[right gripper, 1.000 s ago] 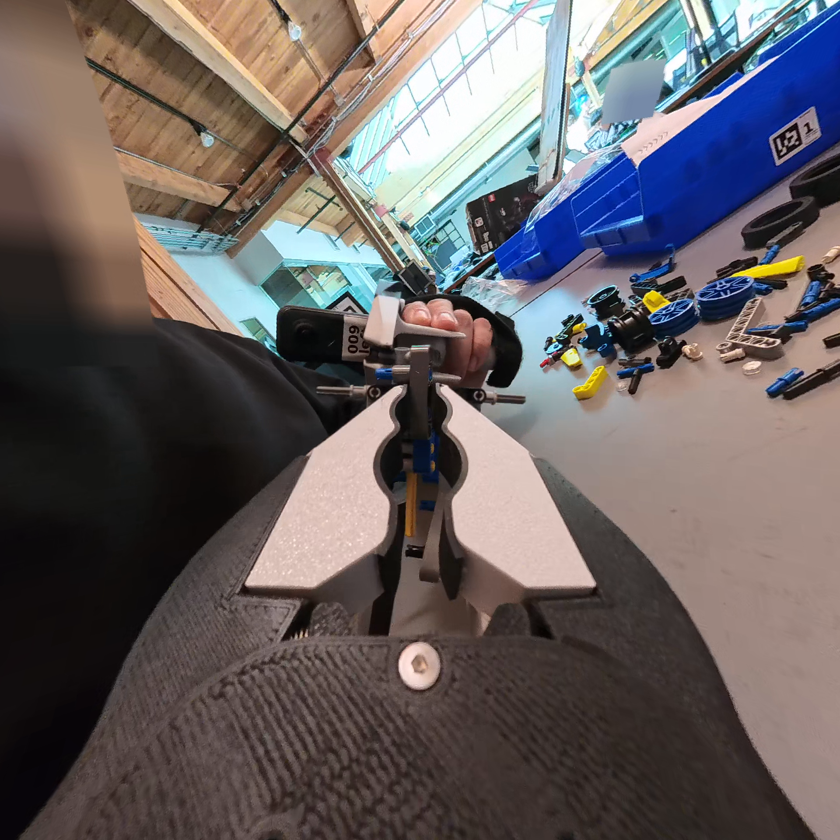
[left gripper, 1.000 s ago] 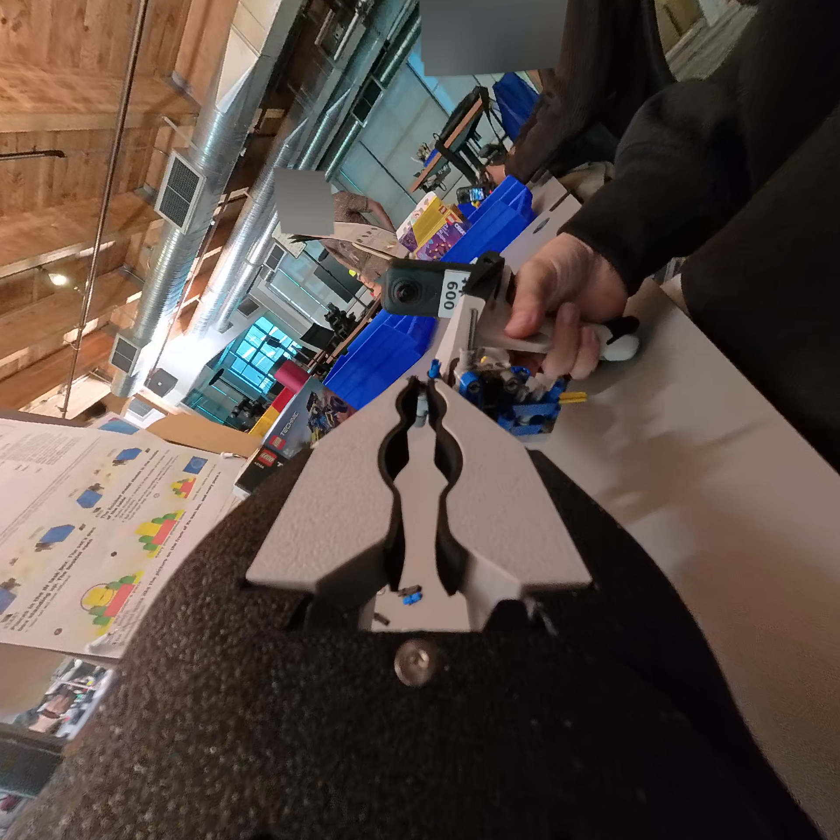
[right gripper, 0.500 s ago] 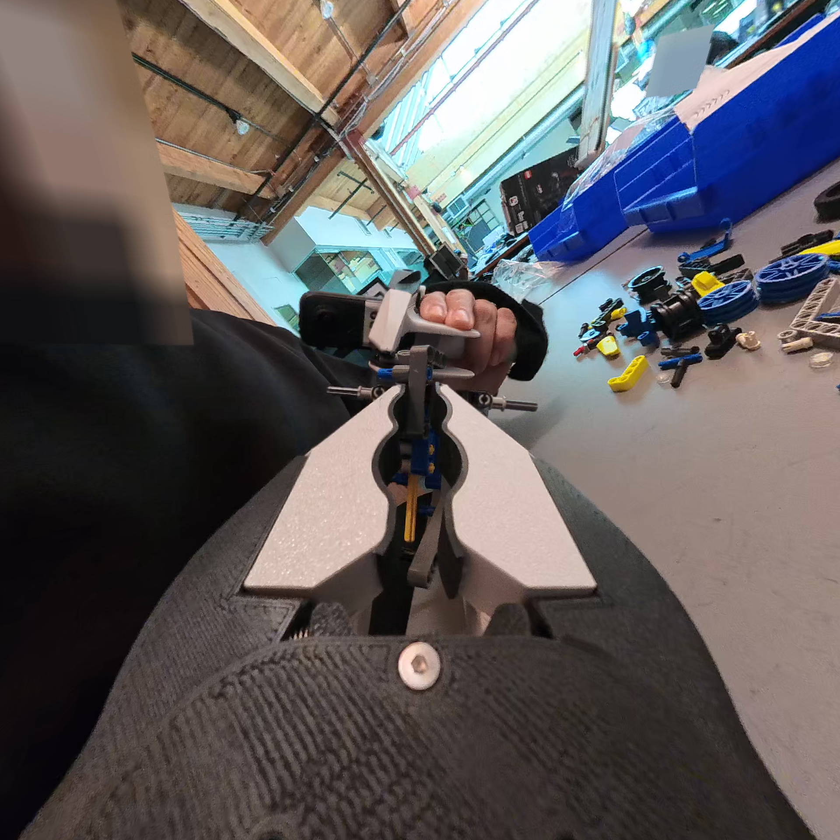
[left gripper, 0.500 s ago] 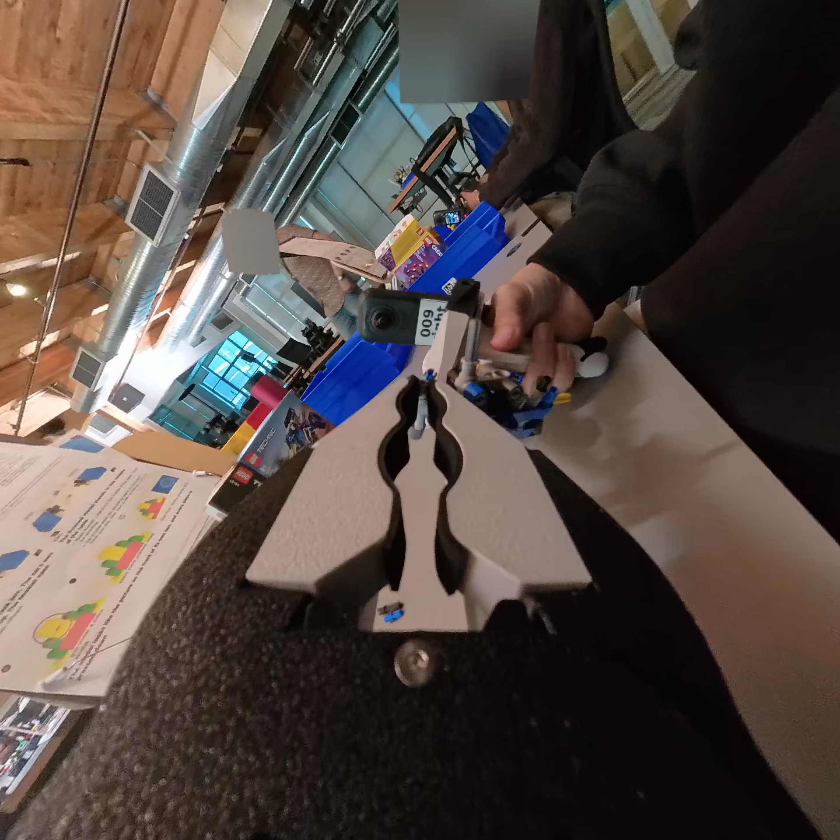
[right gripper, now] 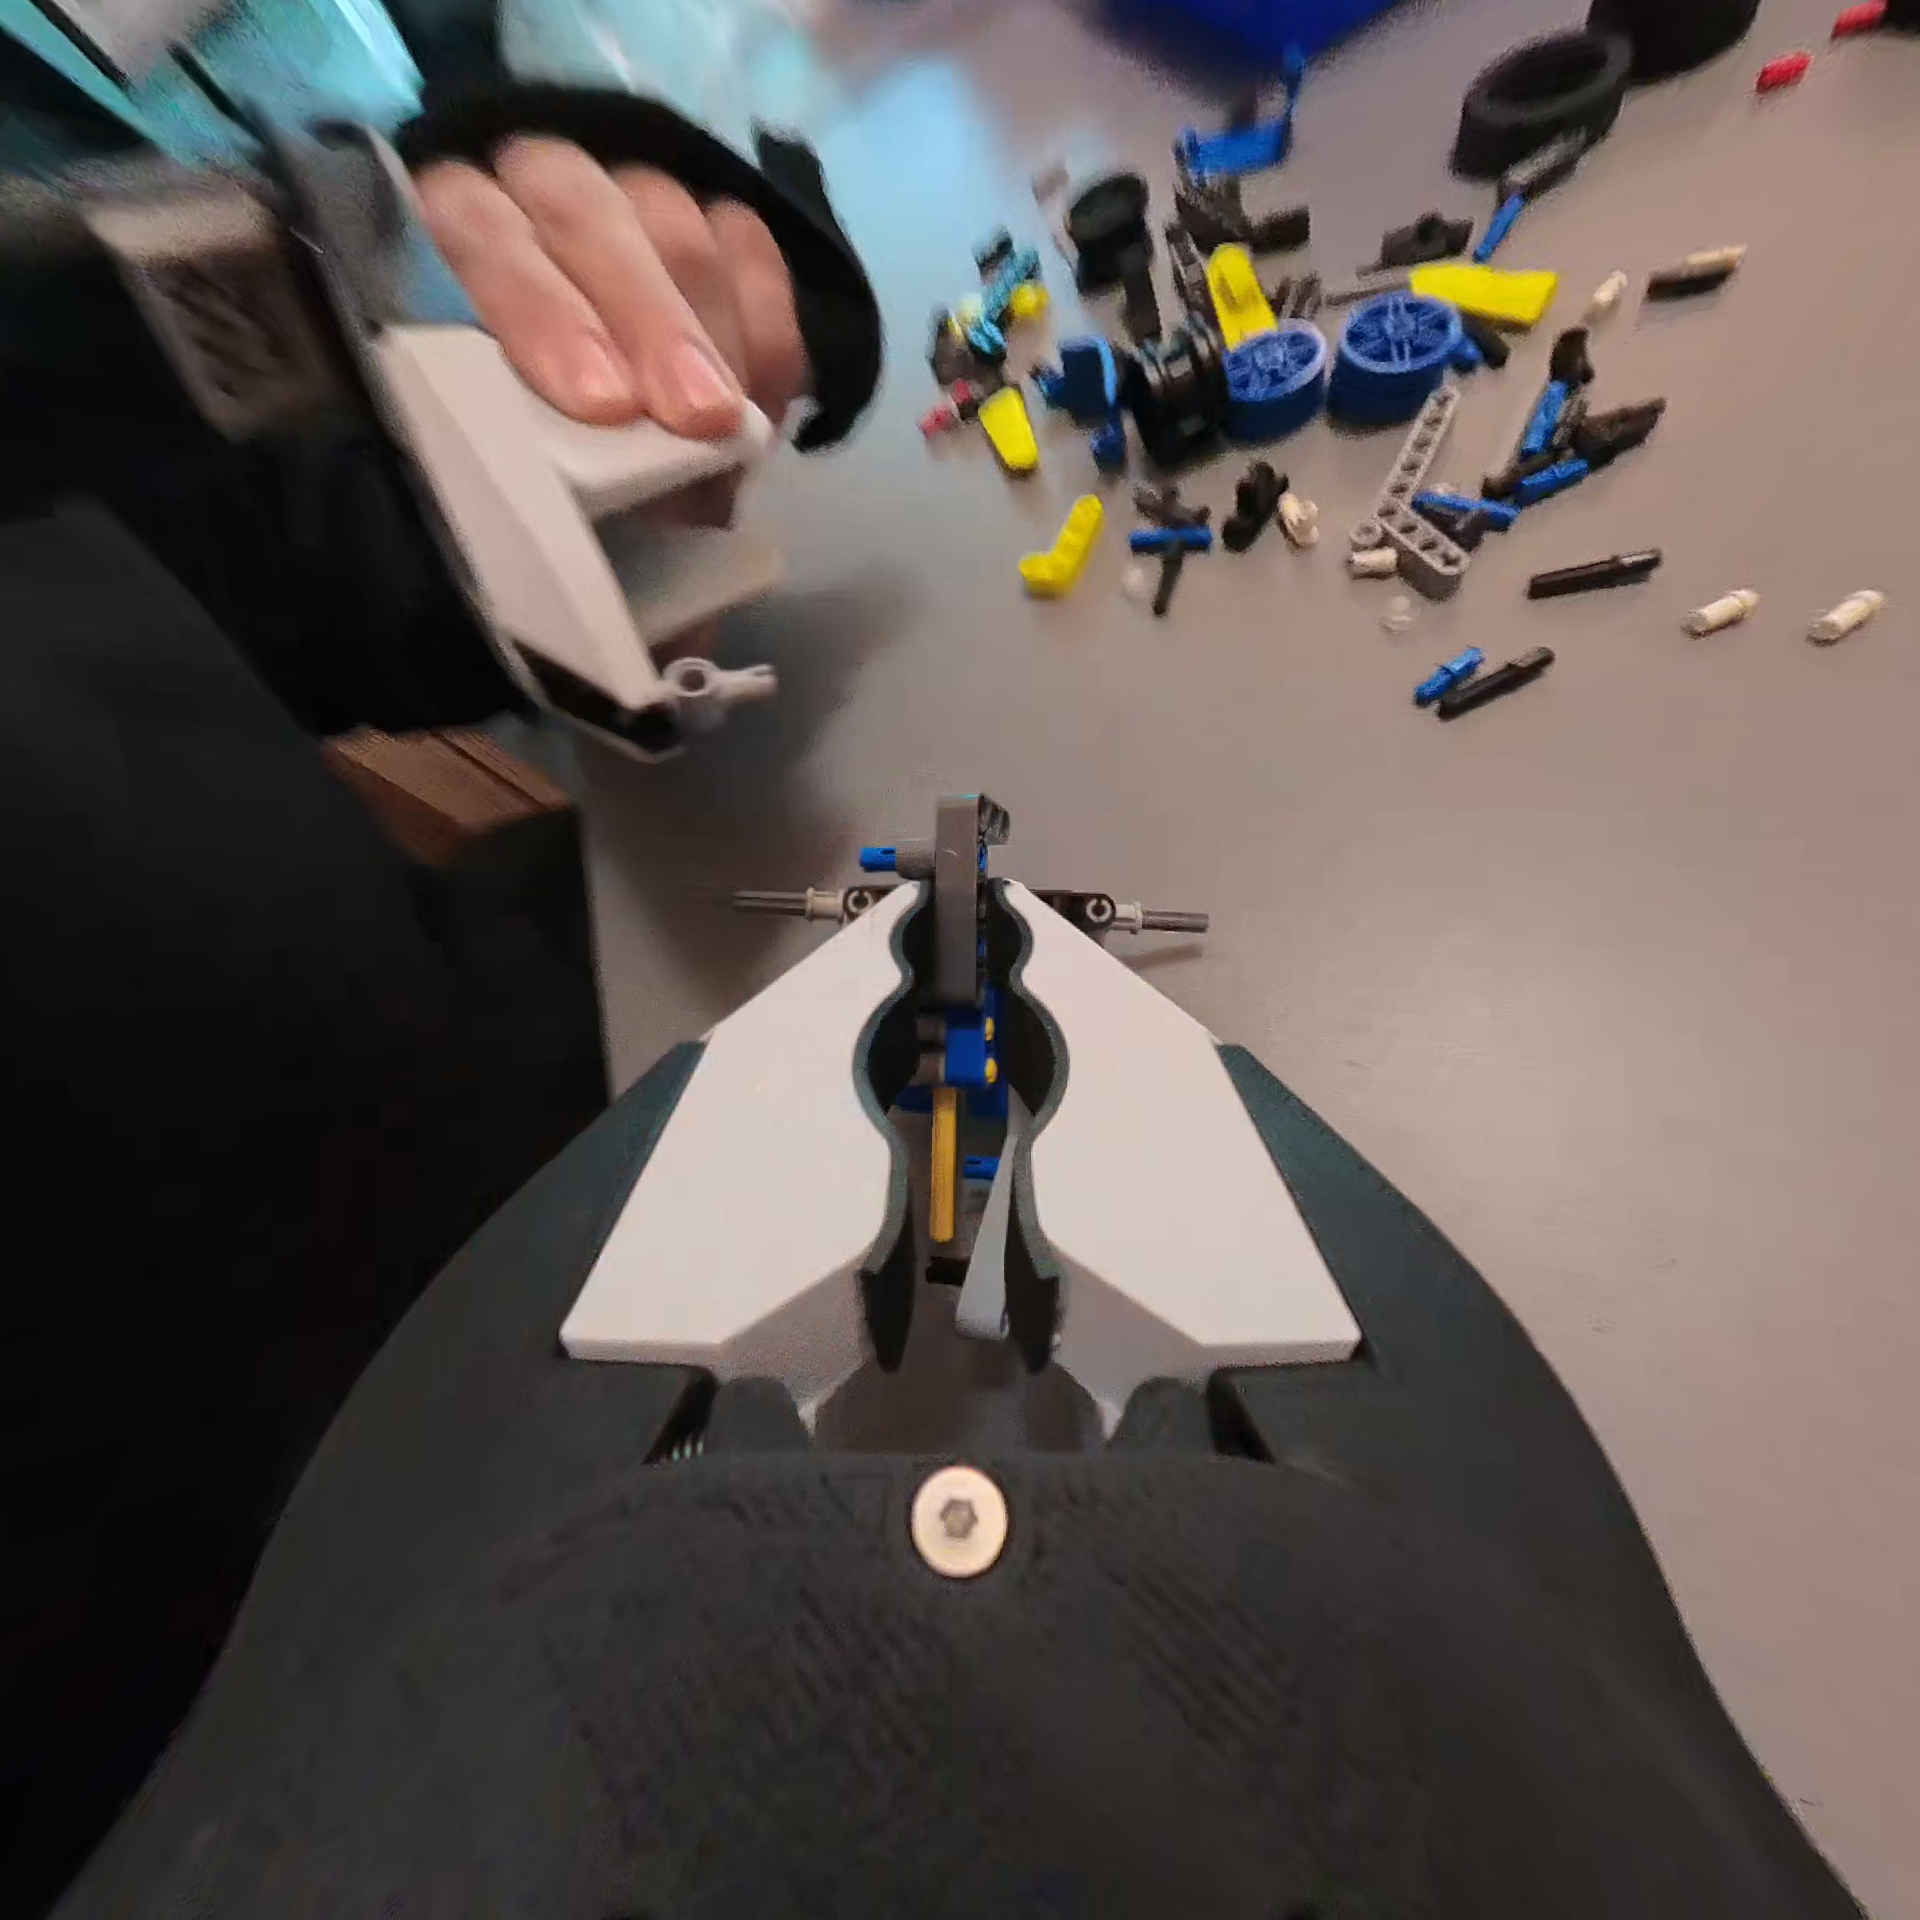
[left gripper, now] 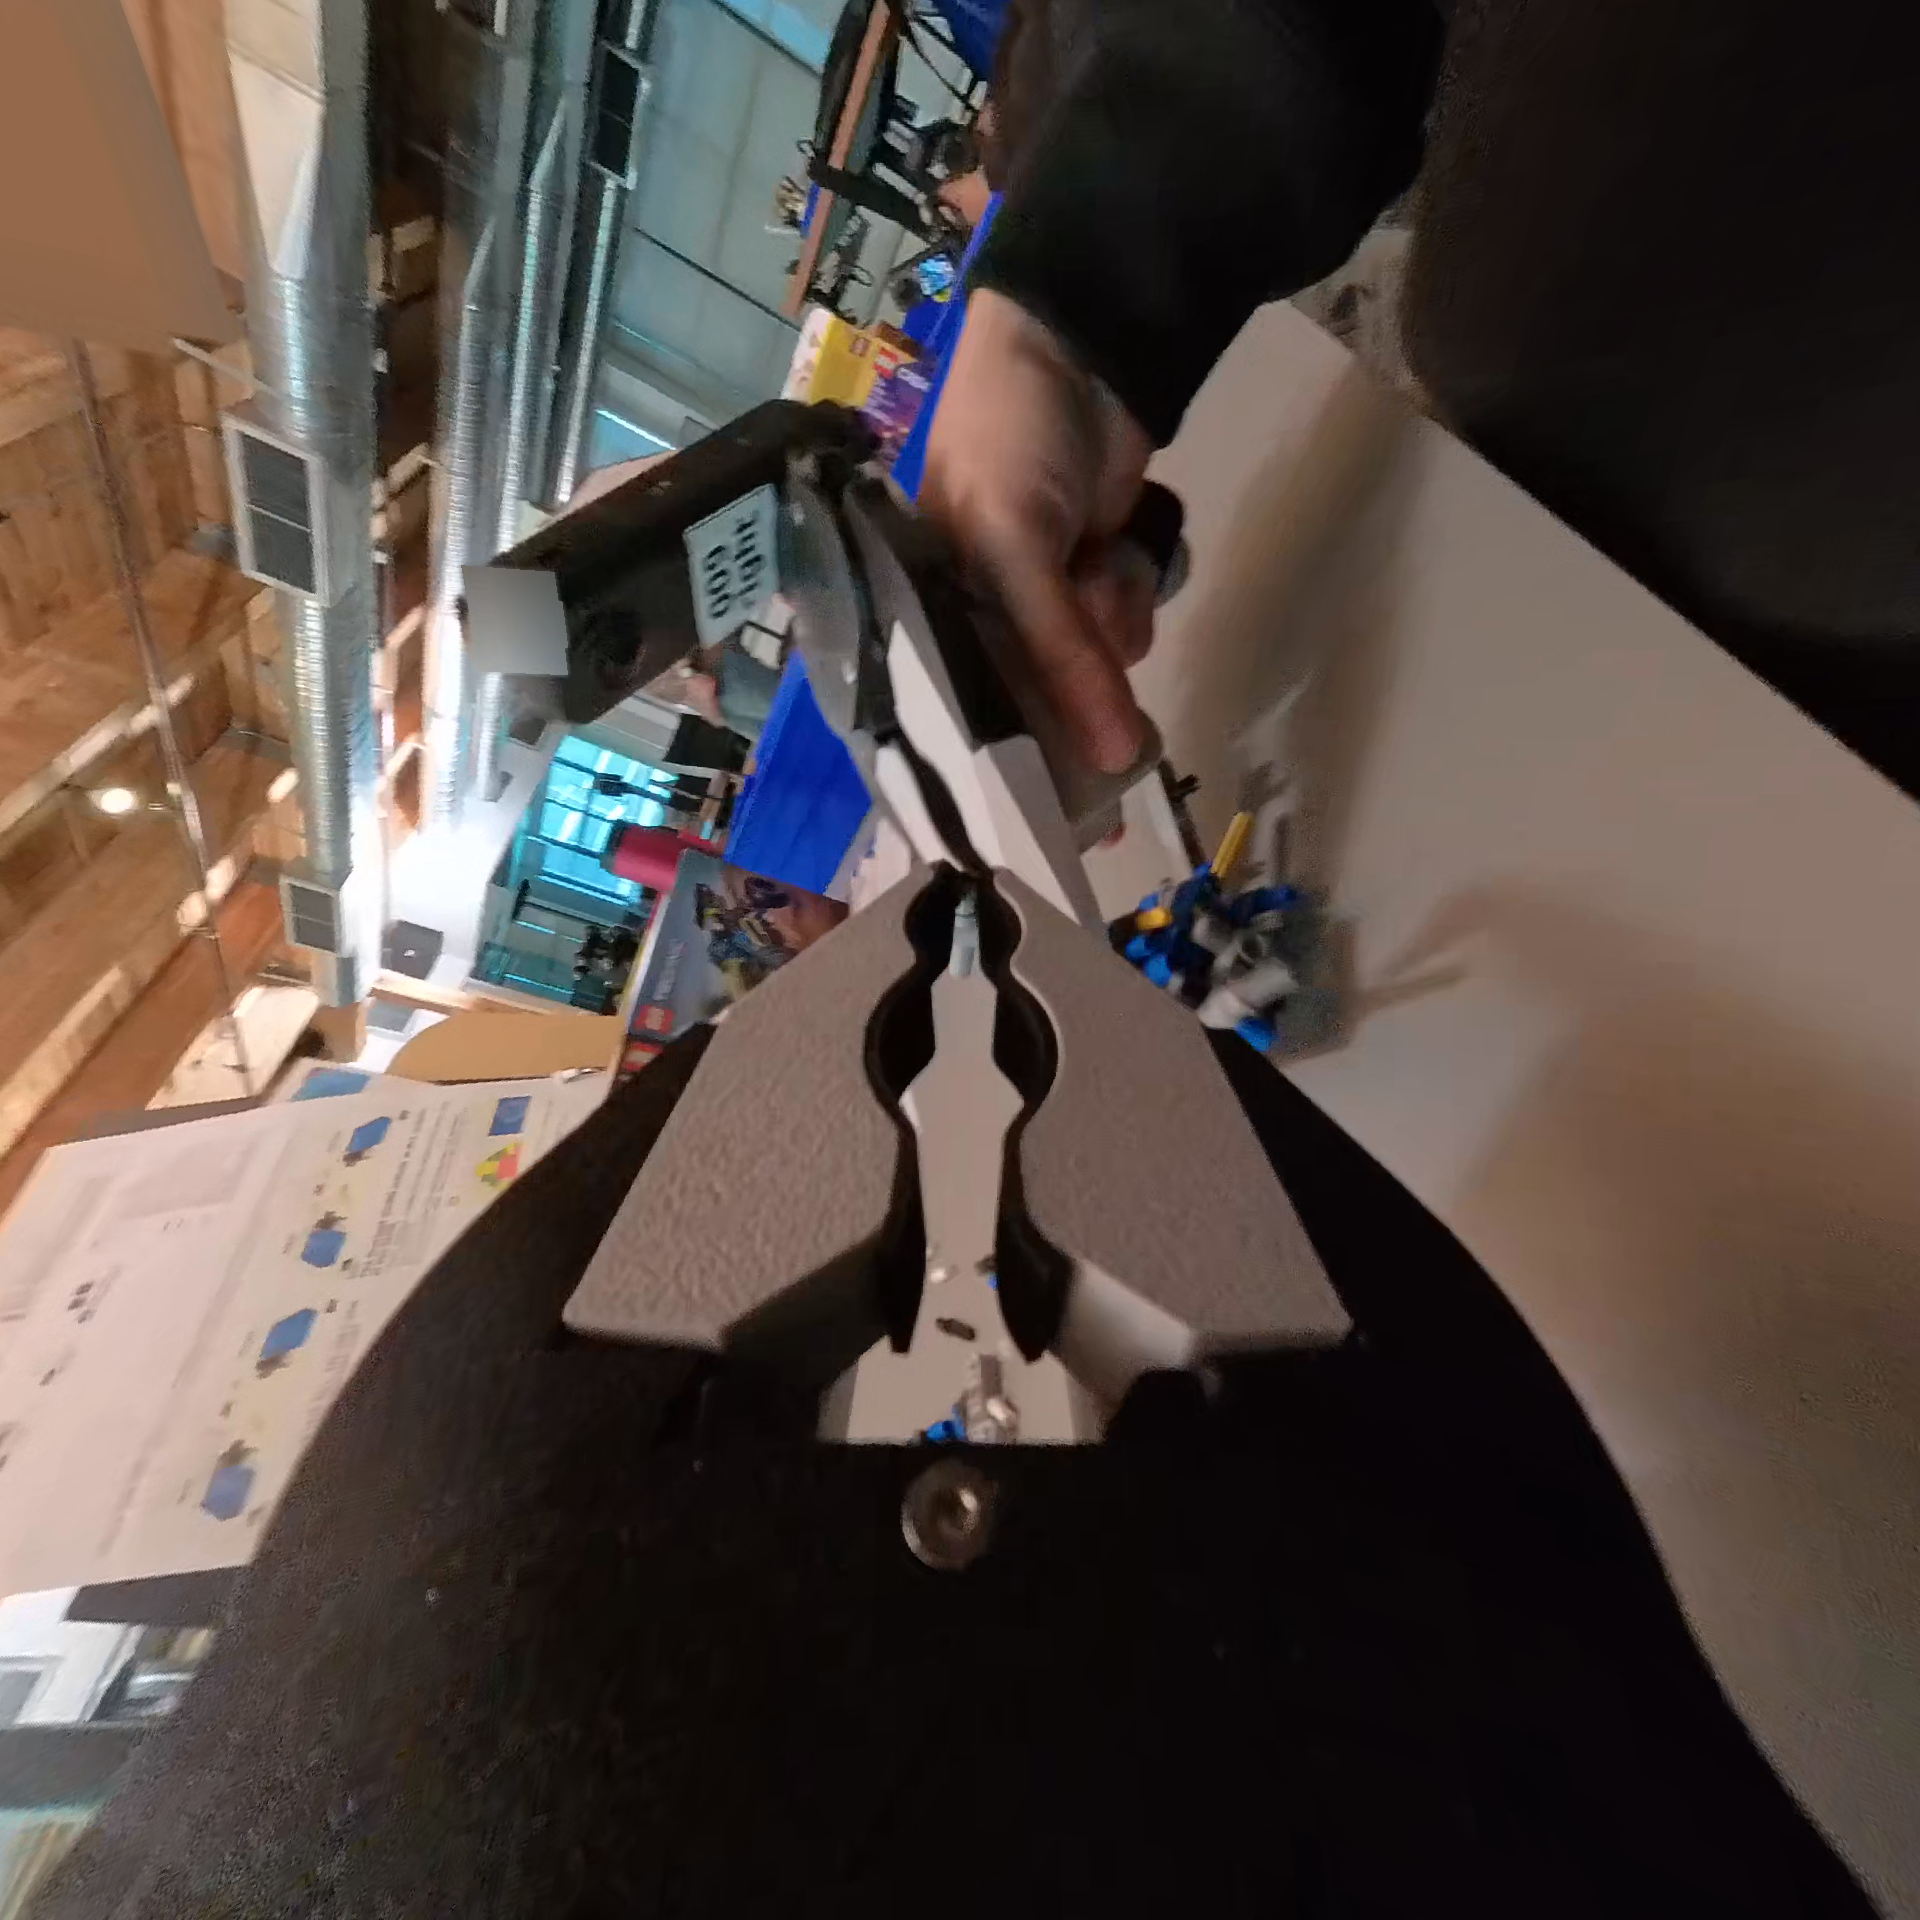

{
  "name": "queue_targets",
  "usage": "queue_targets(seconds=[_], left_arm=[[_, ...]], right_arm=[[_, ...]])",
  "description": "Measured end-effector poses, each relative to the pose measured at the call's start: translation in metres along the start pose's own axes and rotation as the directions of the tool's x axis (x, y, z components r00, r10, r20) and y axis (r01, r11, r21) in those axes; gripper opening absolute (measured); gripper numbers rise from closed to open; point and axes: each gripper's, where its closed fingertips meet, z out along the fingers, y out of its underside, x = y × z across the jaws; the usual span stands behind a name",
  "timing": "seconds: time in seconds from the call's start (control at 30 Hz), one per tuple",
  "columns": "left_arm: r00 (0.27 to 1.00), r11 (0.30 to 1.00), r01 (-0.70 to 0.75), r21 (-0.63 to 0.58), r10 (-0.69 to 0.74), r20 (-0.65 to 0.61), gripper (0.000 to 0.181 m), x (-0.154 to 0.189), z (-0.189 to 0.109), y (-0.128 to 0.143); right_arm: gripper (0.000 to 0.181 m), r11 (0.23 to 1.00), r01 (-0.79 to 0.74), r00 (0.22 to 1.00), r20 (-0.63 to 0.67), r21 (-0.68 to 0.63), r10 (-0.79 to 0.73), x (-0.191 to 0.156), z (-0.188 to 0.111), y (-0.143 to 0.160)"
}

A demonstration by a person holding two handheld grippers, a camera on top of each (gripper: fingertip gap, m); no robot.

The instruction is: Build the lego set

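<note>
My right gripper (right gripper: 956,896) is shut on the partly built lego assembly (right gripper: 961,914), a grey beam with blue blocks, a yellow axle and thin axles sticking out on both sides, held low over the grey table (right gripper: 1455,1039). The assembly also shows blurred in the left wrist view (left gripper: 1216,956). My left gripper (left gripper: 961,906) is shut on a small grey connector pin (left gripper: 963,935). In the right wrist view the left gripper (right gripper: 665,717) hangs up and to the left of the assembly, apart from it, with the grey pin (right gripper: 717,681) at its tips.
Loose blue, yellow, black and grey lego parts (right gripper: 1299,384) and black tyres (right gripper: 1538,83) lie at the far right. A printed instruction sheet (left gripper: 208,1299), a lego box (left gripper: 727,945) and blue bins (left gripper: 790,790) stand beyond. The table's wooden edge (right gripper: 447,790) is at left. Left tips to right tips: about 6 centimetres.
The right gripper has tilted down toward the table with the assembly. The left gripper, earlier right in front of the assembly, now sits up and left of it, still holding the pin.
</note>
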Motion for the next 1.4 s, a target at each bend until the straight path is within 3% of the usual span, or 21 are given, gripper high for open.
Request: queue_targets(seconds=[0.1,0.23,0.37,0.43,0.53,0.67,0.77,0.83,0.87,0.93,1.17,1.4], left_arm=[[1.0,1.0,0.022,0.001,-0.022,-0.02,0.001,0.009,-0.002,0.001],[0.999,0.999,0.046,-0.018,-0.046,-0.023,0.001,0.014,-0.009,0.005],[0.988,0.988,0.153,0.025,-0.153,-0.018,0.001,0.01,-0.015,0.001],[0.963,0.96,0.267,0.089,-0.268,0.002,0.001,-0.001,-0.019,-0.007],[0.887,0.871,0.453,0.19,-0.461,0.0,0.001,-0.014,-0.024,-0.016],[0.825,0.794,0.547,0.263,-0.564,-0.013,0.001,-0.021,-0.027,-0.023],[0.805,0.771,0.574,0.275,-0.592,-0.022,0.001,-0.02,-0.028,-0.026],[0.794,0.759,0.588,0.28,-0.608,-0.021,0.001,-0.021,-0.029,-0.026],[0.79,0.756,0.594,0.277,-0.612,-0.024,0.001,-0.021,-0.03,-0.026],[0.783,0.759,0.611,0.224,-0.622,-0.027,0.001,-0.018,-0.03,-0.021],[0.82,0.822,0.556,-0.125,-0.567,-0.083,0.001,0.007,-0.023,-0.004],[0.824,0.835,0.51,-0.208,-0.544,-0.161,0.009,0.018,-0.024,0.0]], right_arm=[[0.008,0.992,0.063,0.998,-0.016,-0.105,-0.065,0.002,0.016,0.008],[0.008,0.992,0.067,0.996,0.063,-0.106,-0.061,-0.007,0.023,0.007],[0.04,0.986,0.122,0.992,0.044,-0.116,-0.118,-0.008,0.013,0.003],[0.042,0.97,0.228,0.973,-0.017,-0.08,-0.23,-0.009,0.0,-0.01],[0.043,0.885,0.465,0.883,-0.066,-0.02,-0.465,-0.031,-0.008,-0.026],[0.032,0.804,0.584,0.811,-0.125,0.117,-0.571,-0.054,0.006,-0.043],[0.023,0.752,0.647,0.762,-0.12,0.125,-0.636,-0.065,0.013,-0.043],[0.003,0.724,0.679,0.733,-0.161,0.121,-0.66,-0.065,0.012,-0.048],[0.001,0.709,0.697,0.716,-0.175,0.111,-0.676,-0.064,0.012,-0.048],[0.001,0.699,0.71,0.701,-0.177,0.084,-0.691,-0.064,0.013,-0.046],[0.001,0.667,0.724,0.648,-0.157,-0.176,-0.745,-0.044,0.015,-0.022],[0.001,0.666,0.719,0.662,-0.098,-0.197,-0.743,-0.046,0.015,-0.012]])
